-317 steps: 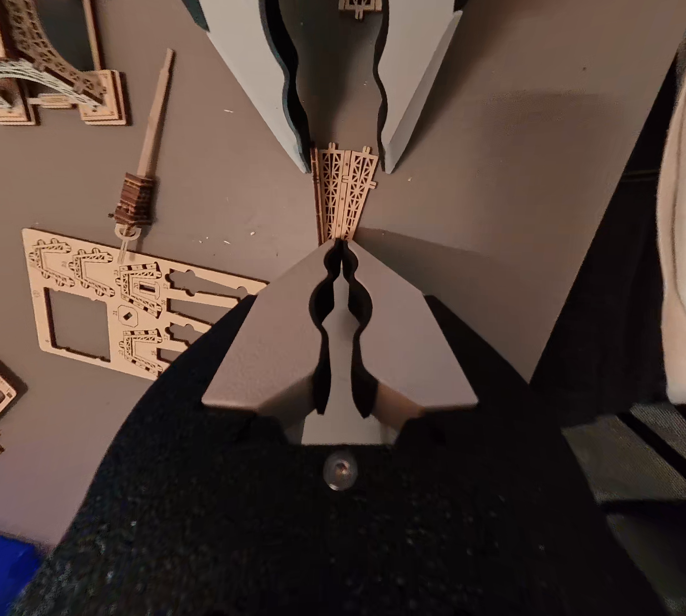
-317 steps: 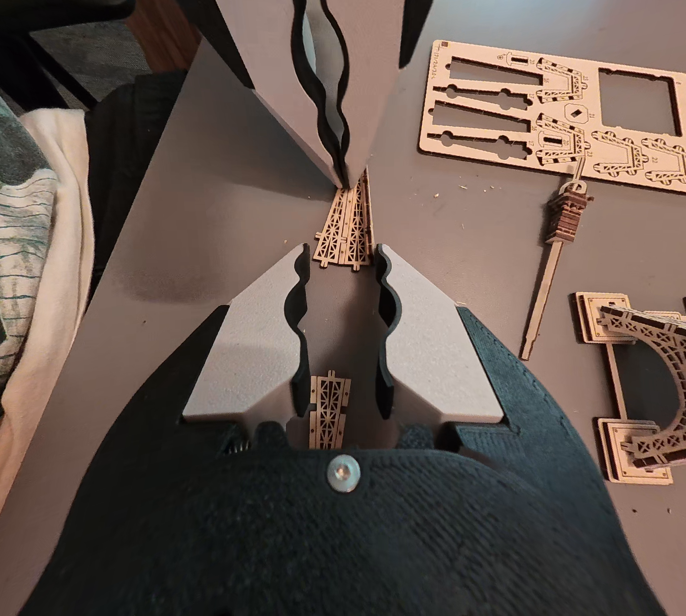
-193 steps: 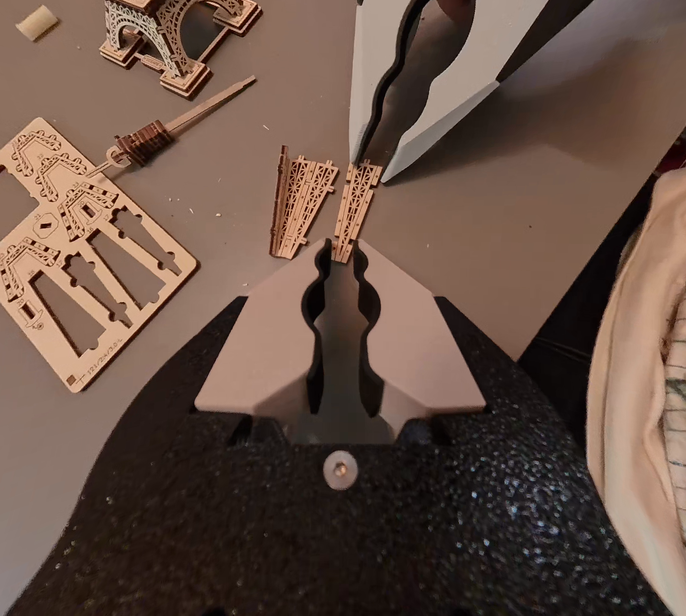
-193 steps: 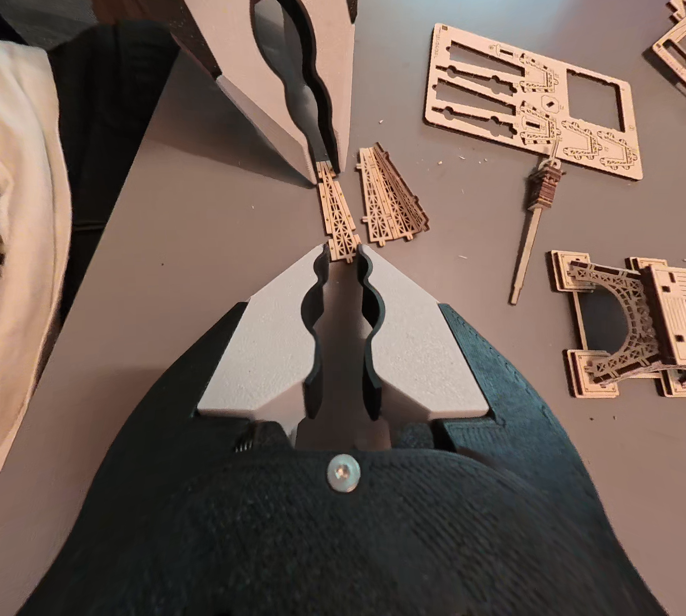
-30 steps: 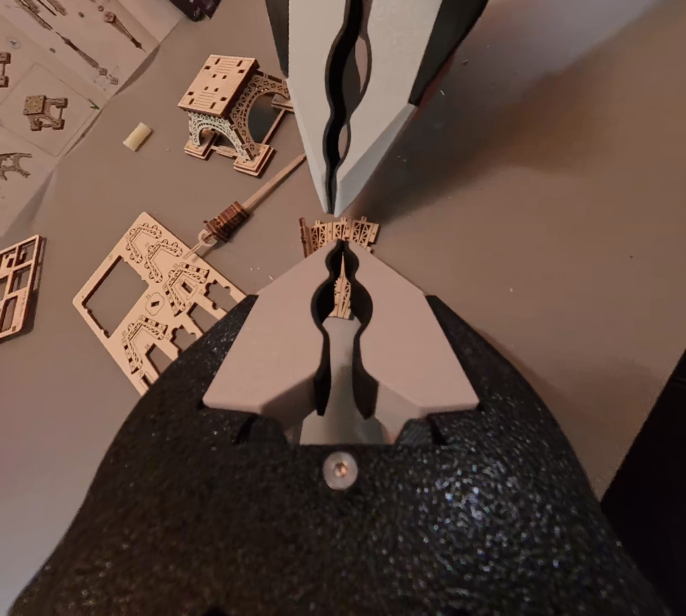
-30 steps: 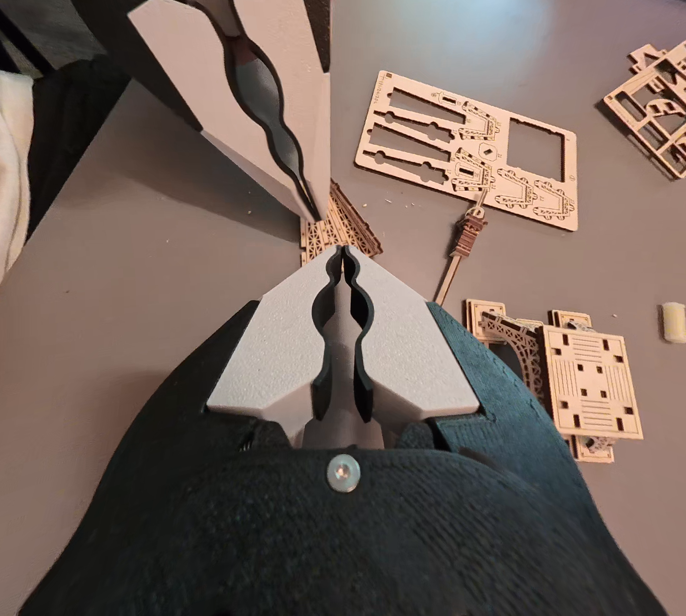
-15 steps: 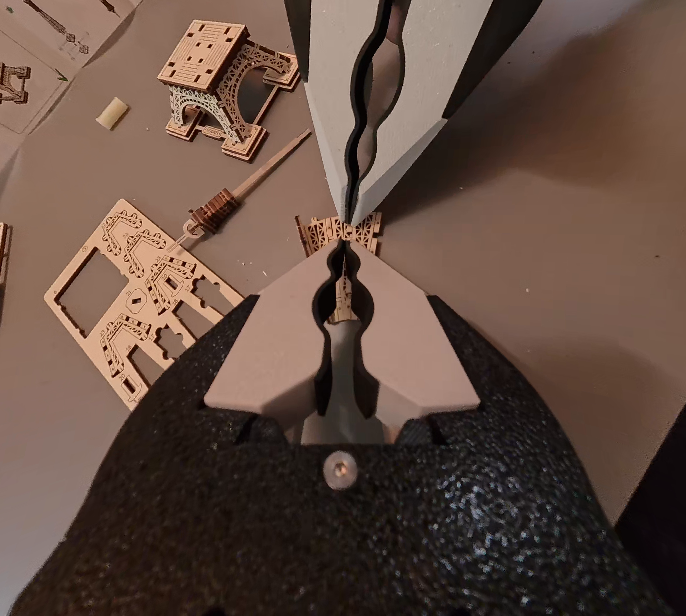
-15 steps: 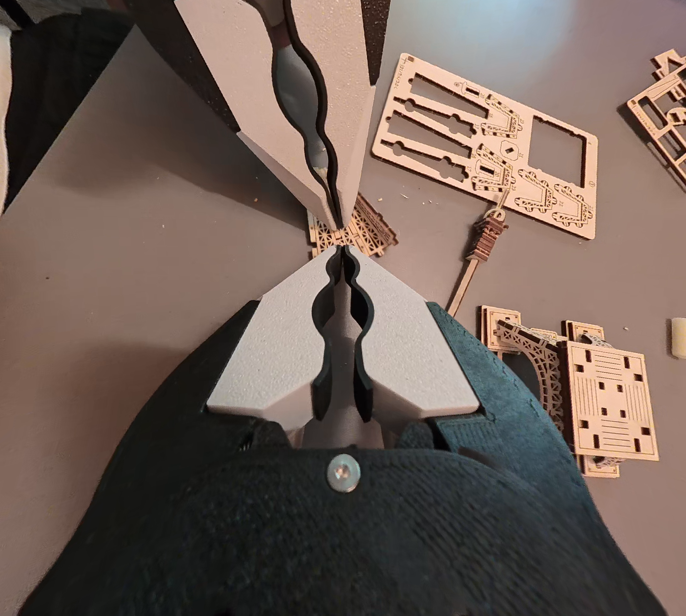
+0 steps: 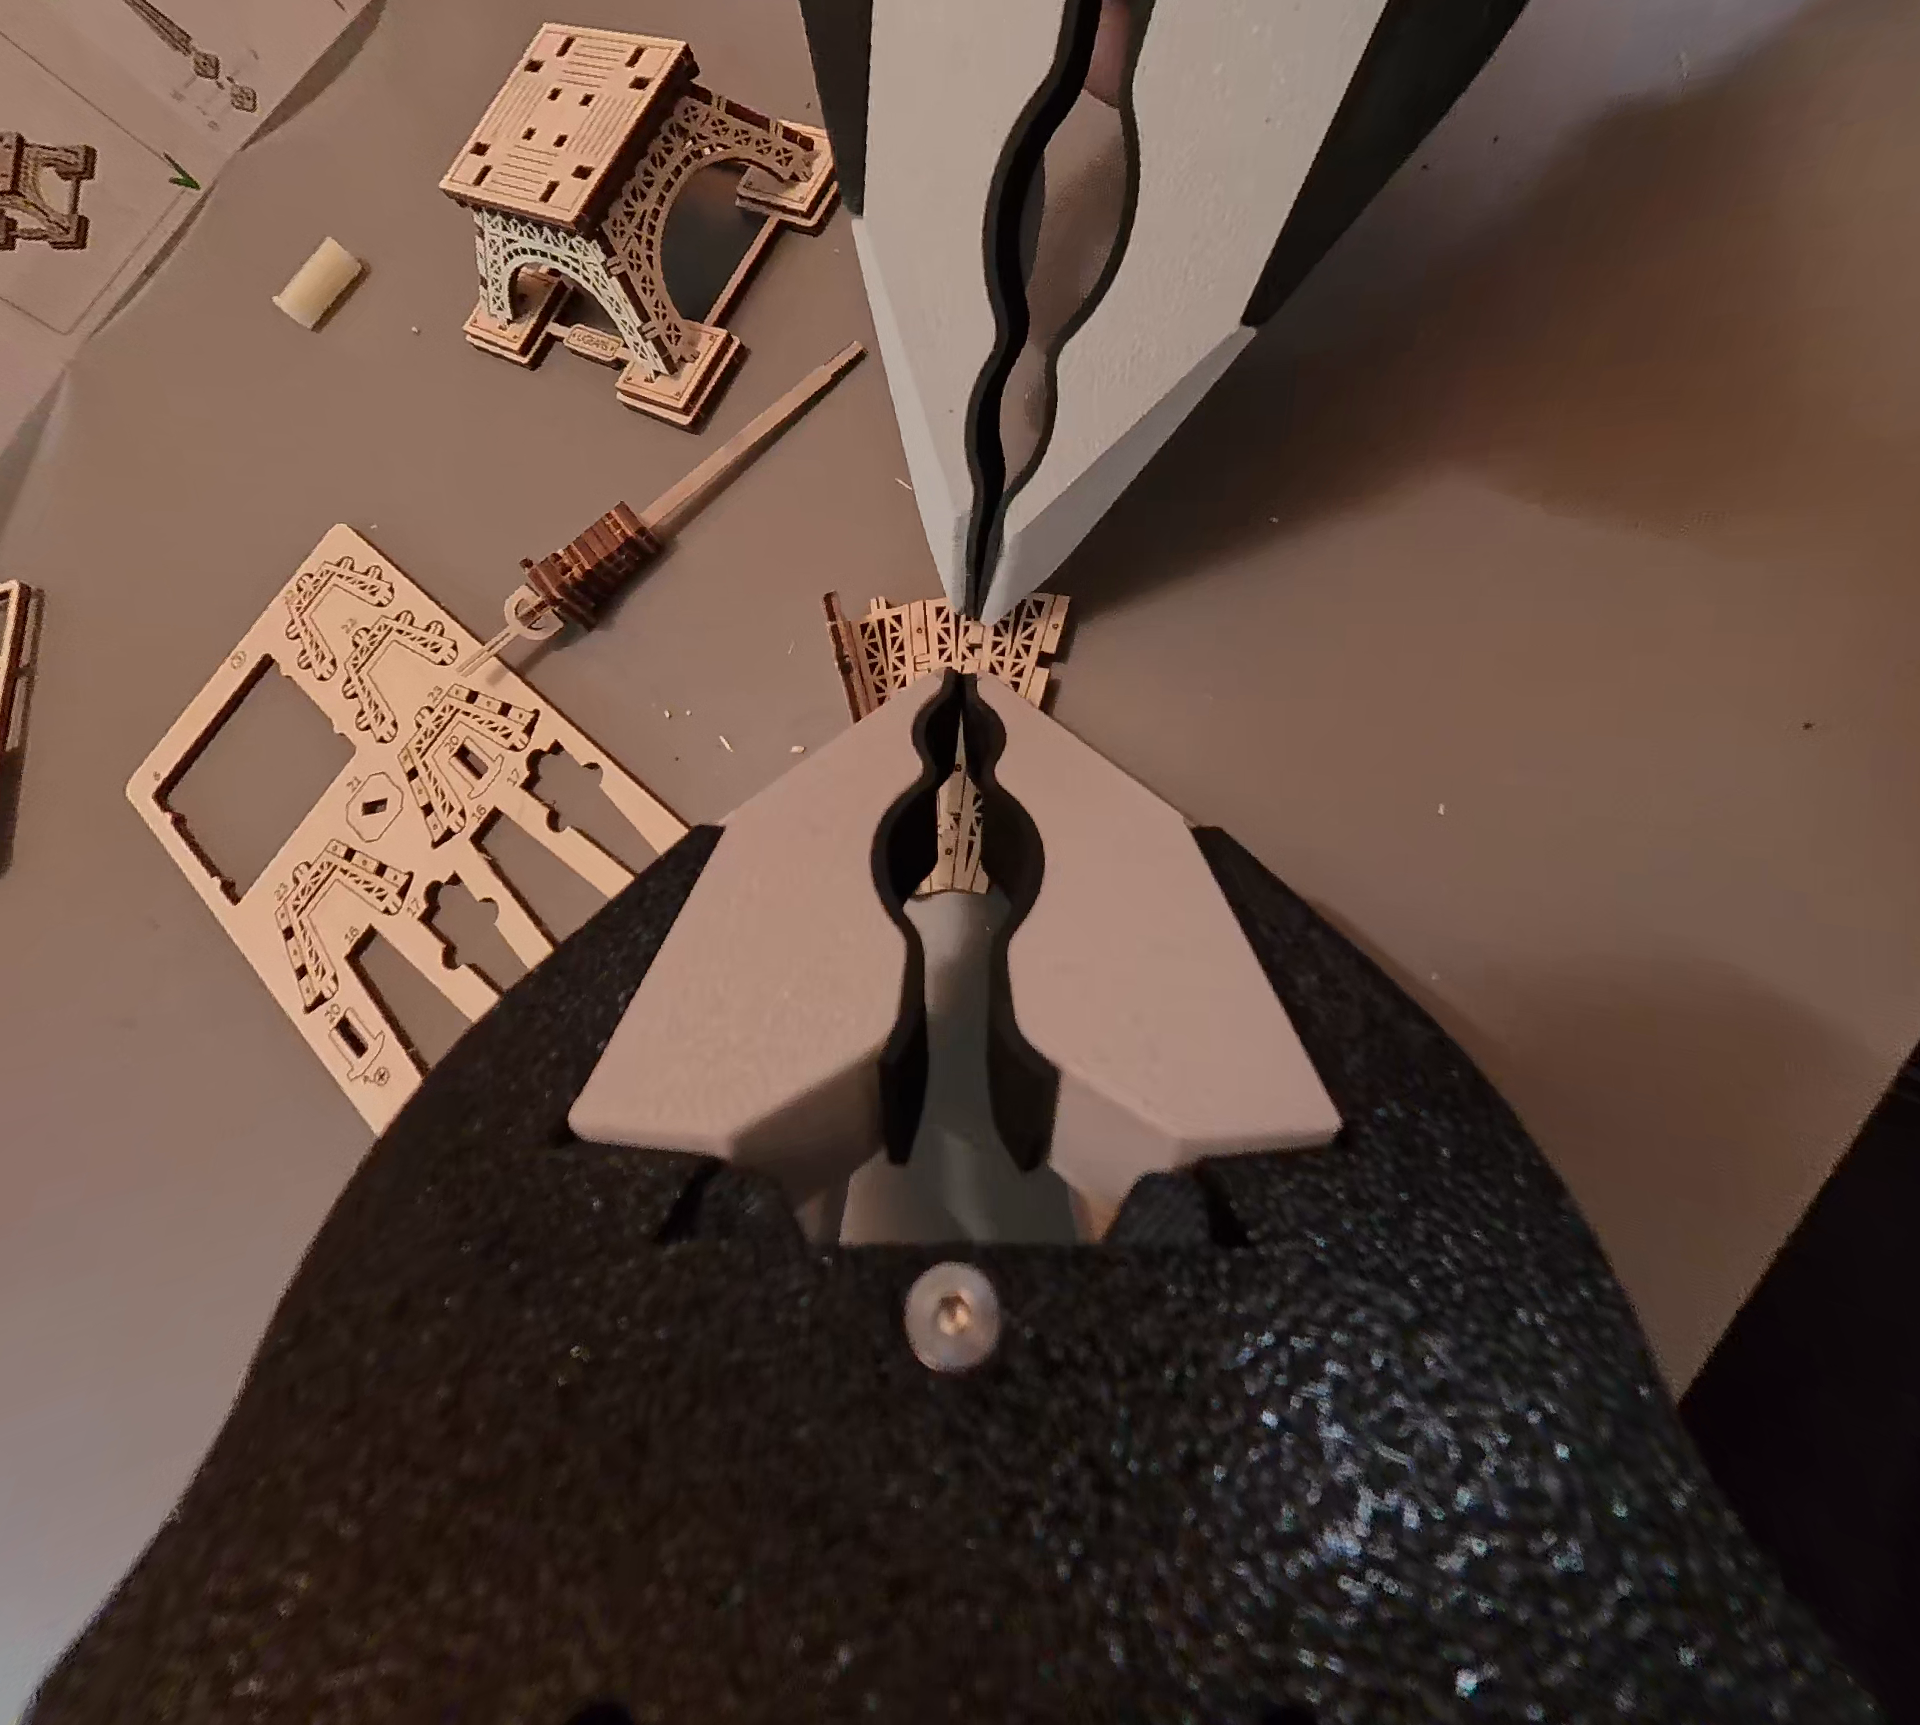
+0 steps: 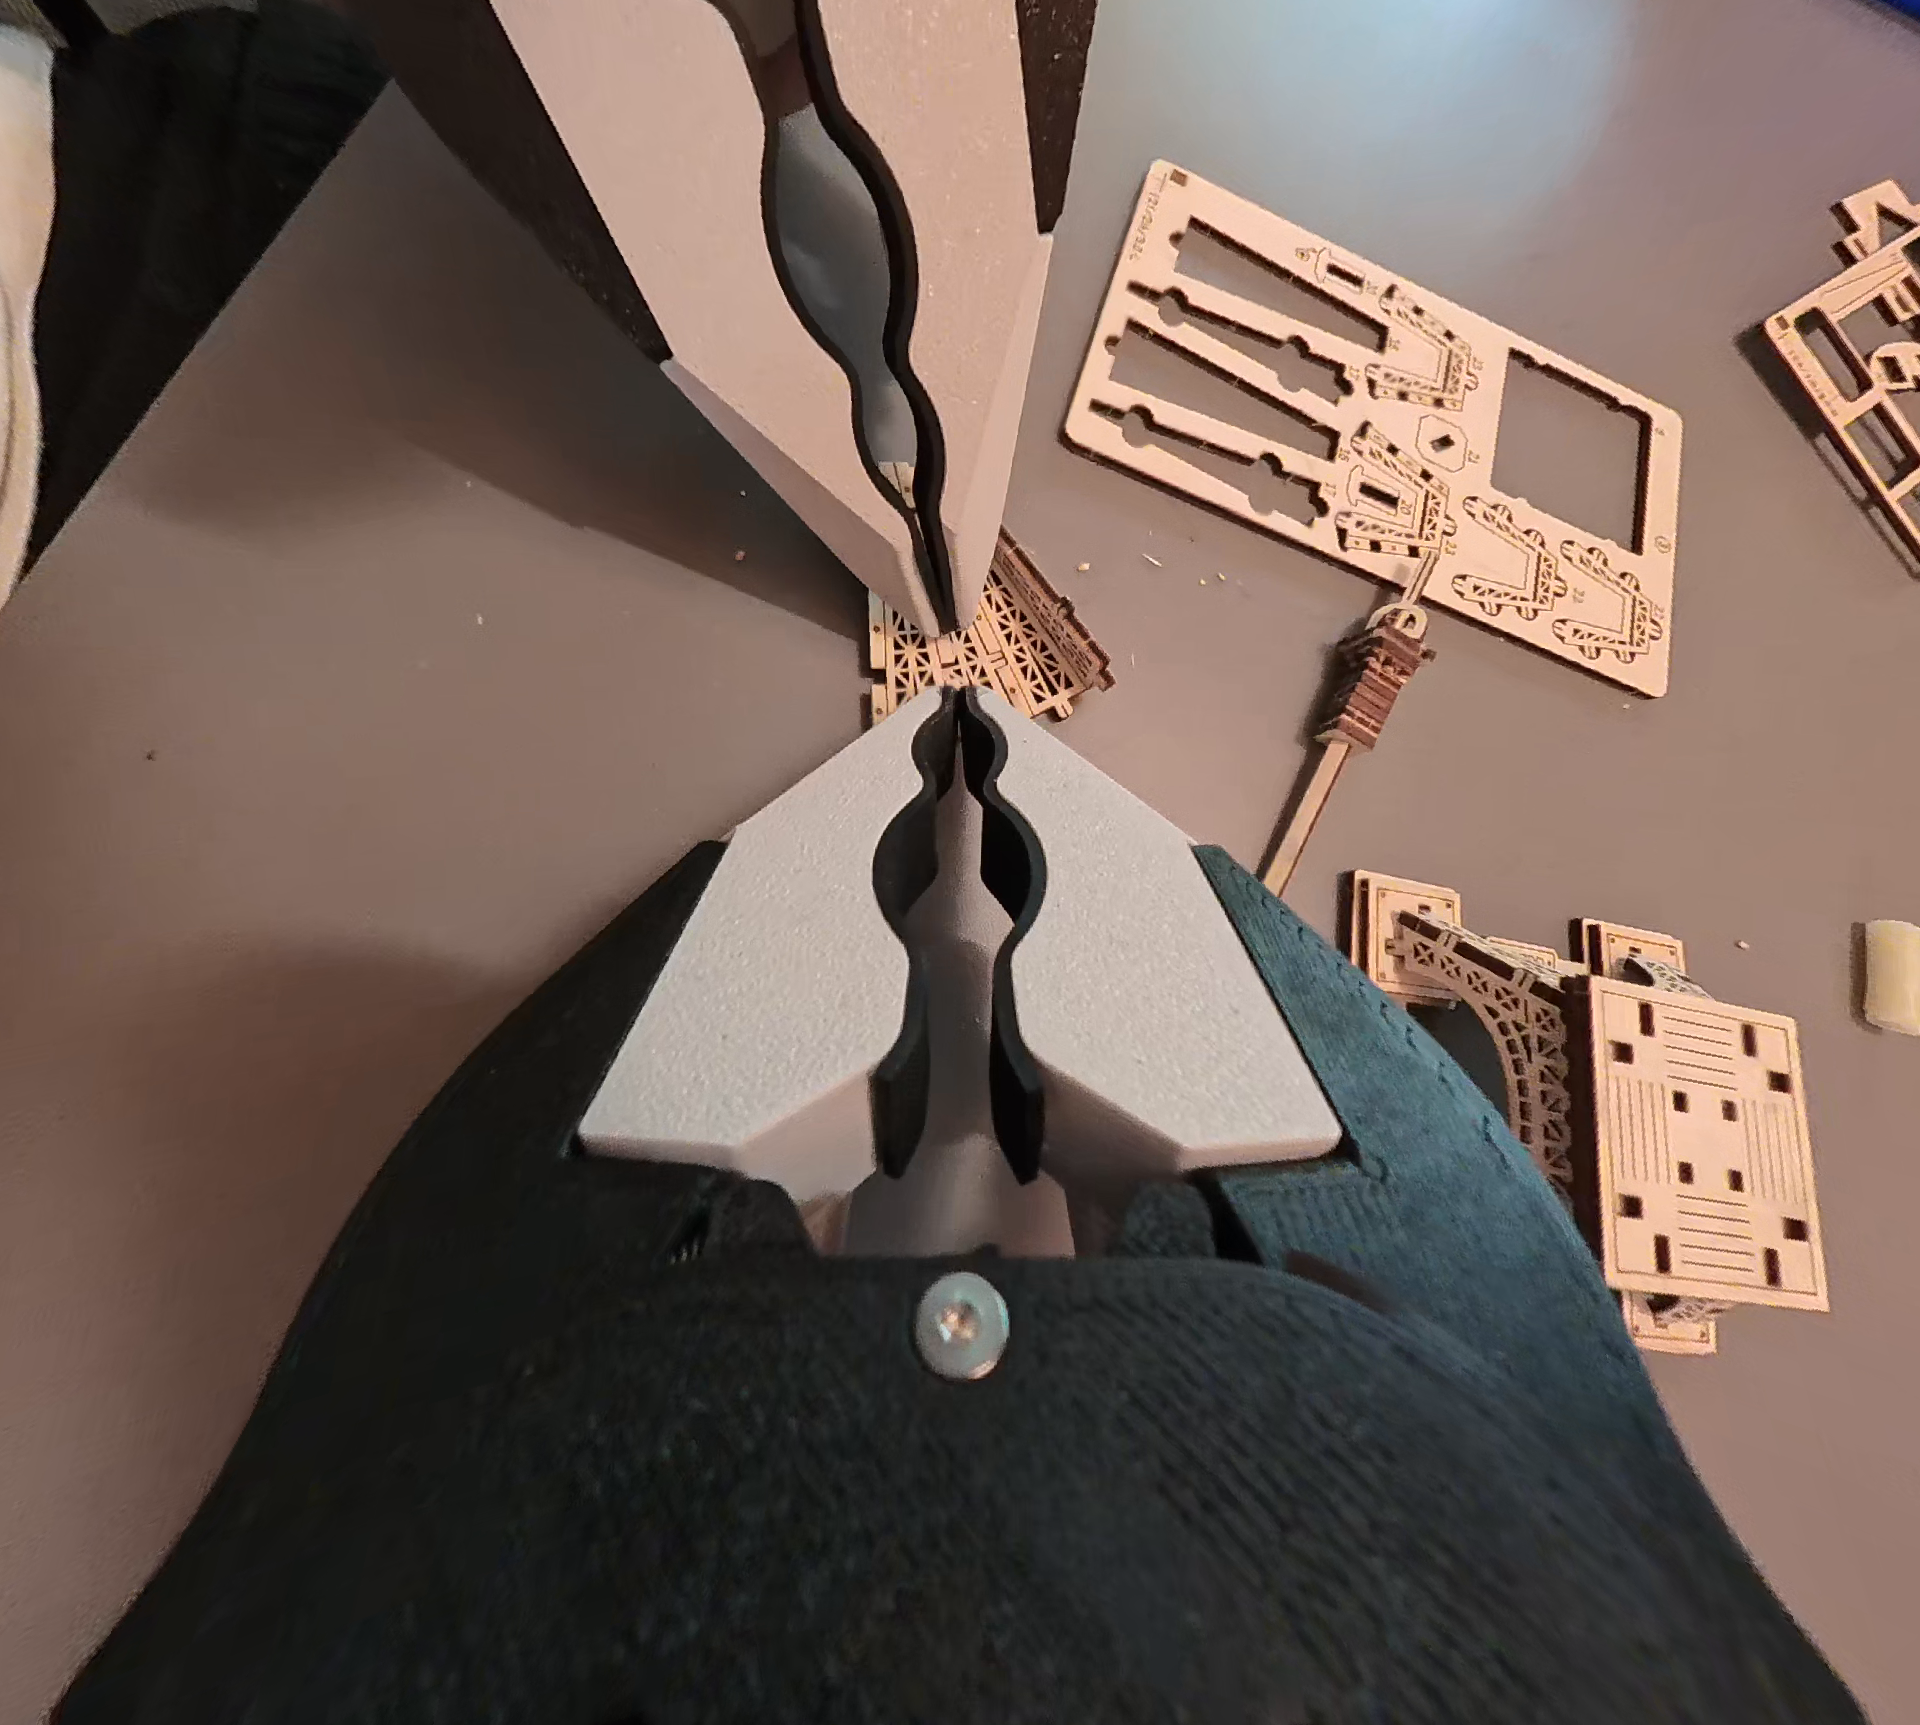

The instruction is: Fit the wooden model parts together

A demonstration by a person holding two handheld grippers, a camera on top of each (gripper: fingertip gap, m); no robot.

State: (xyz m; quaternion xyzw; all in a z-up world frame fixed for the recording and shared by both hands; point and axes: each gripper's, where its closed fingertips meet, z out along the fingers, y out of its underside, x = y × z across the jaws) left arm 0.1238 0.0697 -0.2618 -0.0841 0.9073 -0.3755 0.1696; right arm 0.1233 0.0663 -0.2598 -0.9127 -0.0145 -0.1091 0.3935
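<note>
My left gripper is shut on a thin lattice panel, seen edge-on between its fingers. The panel also shows in the right wrist view. My right gripper is shut, tip to tip with the left gripper, on the wooden lattice tower section. In the left wrist view the right gripper comes down from the top onto that section. The section sits low over the grey table; the joint between the parts is hidden by the fingertips.
The built tower base, a punched parts sheet and a wooden tool with a dark handle lie beside the work. Instruction sheets and a small pale block lie farther off. The table edge is close. Less than 4 cm separates the two grippers' tips. The small pale block is about 25 cm from both grippers' fingertips.
Seconds ago both grippers were open around a loose panel beside the section. Over the last second both stay shut and the right gripper's tip has closed in onto the lattice section.
</note>
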